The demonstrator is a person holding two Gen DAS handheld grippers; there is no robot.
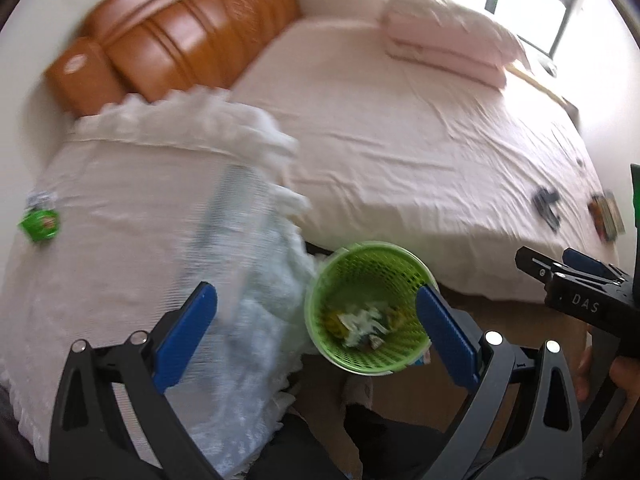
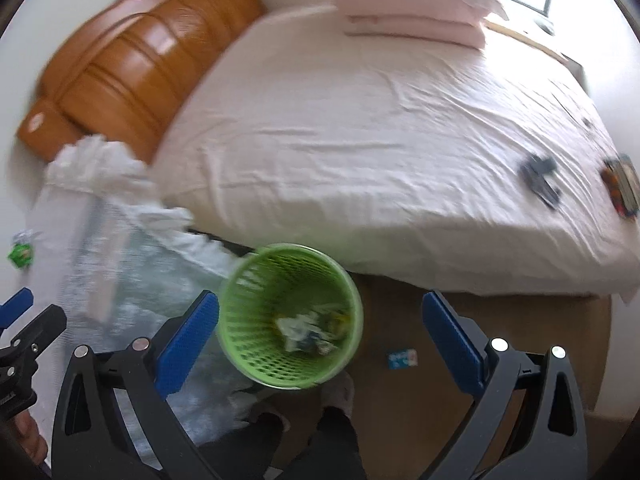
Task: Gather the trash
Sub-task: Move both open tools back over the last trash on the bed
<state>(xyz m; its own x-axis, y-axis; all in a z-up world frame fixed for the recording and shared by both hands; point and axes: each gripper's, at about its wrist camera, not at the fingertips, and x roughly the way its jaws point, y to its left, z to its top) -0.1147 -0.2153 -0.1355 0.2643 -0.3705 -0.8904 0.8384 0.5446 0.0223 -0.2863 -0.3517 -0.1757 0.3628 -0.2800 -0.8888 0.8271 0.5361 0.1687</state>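
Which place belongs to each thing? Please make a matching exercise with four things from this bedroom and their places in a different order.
Things:
1. basket
2. green wrapper
3. blue packet
4. folded quilt

Places:
A. at the far end of the bed, near the window
B. on the bare wooden floor, right of the basket
C. on the floor beside the bed, with trash inside
D. on the white lace cloth, far left

Pairs: 1-C, 2-D, 3-B, 4-A
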